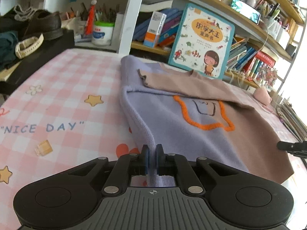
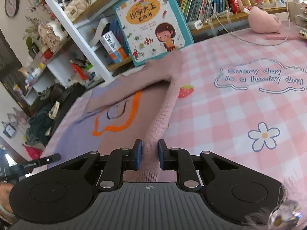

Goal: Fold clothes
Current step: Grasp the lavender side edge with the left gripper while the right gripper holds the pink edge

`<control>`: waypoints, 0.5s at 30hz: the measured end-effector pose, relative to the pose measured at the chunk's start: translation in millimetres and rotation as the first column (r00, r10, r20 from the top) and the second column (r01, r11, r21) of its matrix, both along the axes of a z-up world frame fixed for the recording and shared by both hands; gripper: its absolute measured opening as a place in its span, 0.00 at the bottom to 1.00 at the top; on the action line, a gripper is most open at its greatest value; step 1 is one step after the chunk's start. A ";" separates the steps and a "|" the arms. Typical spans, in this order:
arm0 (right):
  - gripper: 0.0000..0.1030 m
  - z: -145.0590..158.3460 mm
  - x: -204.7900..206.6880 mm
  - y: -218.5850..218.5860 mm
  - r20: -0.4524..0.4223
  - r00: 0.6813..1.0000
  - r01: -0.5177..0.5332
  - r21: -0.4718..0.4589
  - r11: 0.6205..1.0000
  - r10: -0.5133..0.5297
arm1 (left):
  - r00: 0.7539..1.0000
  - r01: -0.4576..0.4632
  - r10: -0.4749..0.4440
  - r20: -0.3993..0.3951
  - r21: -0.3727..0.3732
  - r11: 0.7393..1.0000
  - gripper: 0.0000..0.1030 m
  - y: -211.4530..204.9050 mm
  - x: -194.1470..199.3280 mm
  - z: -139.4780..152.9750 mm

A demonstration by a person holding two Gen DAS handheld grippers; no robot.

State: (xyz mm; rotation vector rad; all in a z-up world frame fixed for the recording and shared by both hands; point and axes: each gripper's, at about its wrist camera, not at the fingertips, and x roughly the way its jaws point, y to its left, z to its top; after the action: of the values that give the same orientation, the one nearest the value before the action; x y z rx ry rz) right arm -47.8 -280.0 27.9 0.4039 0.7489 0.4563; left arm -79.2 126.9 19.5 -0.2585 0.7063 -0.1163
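clearly the fold is getting under way from the near hem: the sweater (image 1: 172,126), lilac on one half and dusty brown-pink on the other with an orange outline stitched across the chest, is lying spread on the pink checked worktop (image 1: 57,88), its collar end pointing away toward the bookshelf (image 1: 249,44) and the picture book (image 1: 201,40) that is leaning there. the left claw (image 1: 151,158) is pinching the ribbed lilac edge, its pads pressing a thin ridge of knit that is standing up between them. the right claw (image 2: 150,154) is sitting around the pink edge on the other side, a thicker roll of fabric filling the gap and touching both pads, so i am reading it as gripping too. both corners are looking gathered, while the body of the garment is lying flat and wide, so i am judging the task as early. what is coming next is probably asking for both hands lifting together and carrying the hem forward toward the collar, keeping the edge taut and level so neither side is dragging or slipping out of its thin pinch
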 end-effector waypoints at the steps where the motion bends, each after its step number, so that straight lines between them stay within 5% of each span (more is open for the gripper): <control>1: 0.16 -2.0 0.4 0.0 -0.009 1.000 0.003 -0.008 1.000 -0.003 | 1.000 -0.008 0.008 -0.011 -0.012 1.000 0.06 2.5 -0.1 -1.7; 8: 0.21 -17.0 0.4 -5.6 -0.064 0.998 0.026 -0.024 0.999 -0.028 | 0.998 -0.017 0.012 -0.058 -0.084 0.996 0.25 13.3 -3.0 -9.3; 15: 0.15 -15.5 -4.9 -0.2 -0.054 0.998 -0.023 -0.037 0.999 0.021 | 0.999 -0.033 0.029 -0.044 -0.110 0.993 0.13 15.1 -1.2 -12.2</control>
State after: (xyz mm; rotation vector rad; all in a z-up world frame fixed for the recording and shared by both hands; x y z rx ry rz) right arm -52.6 -280.2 12.4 0.3741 0.8135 0.4530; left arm -80.4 142.0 7.3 -0.3787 0.7384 -0.1208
